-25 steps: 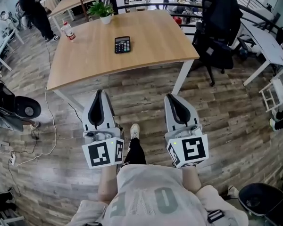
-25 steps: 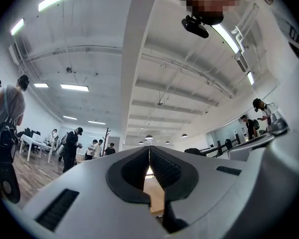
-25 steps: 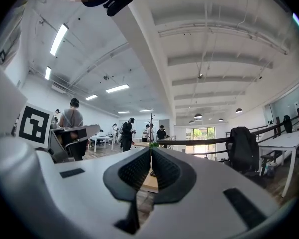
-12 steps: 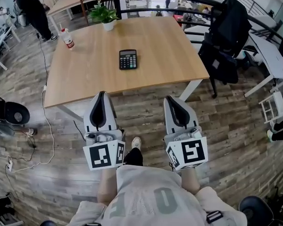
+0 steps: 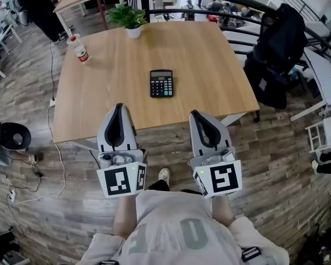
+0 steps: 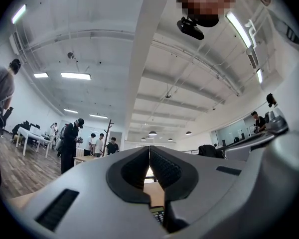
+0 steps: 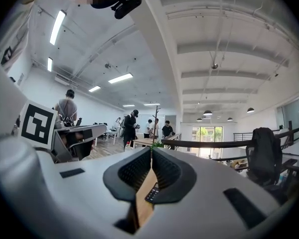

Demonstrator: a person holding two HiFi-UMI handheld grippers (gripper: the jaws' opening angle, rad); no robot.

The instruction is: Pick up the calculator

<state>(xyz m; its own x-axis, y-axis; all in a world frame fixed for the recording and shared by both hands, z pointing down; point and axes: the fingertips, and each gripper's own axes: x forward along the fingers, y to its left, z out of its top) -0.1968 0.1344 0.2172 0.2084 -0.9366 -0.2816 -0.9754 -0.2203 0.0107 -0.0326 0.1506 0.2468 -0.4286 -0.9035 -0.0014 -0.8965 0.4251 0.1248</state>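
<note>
Head view: calculator (image 5: 161, 83) lies on the table (image 5: 215, 65) at twelve o'clock, apart from both grippers. Left gripper (image 5: 118, 108) and right gripper (image 5: 197, 115) are clenched, empty. Open your right jaws before reaching, then straddle its long edges.

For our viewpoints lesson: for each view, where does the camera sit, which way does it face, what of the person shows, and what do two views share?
Head view: on the person's head, facing steeply down at table, calculator, left gripper, right gripper; shirt and shoe show.
Left gripper view: on the left gripper, facing along its closed jaws; head camera shows.
Right gripper view: on the right gripper, facing along its closed jaws; head camera shows.
Shared: both gripper views glimpse the calculator.
</note>
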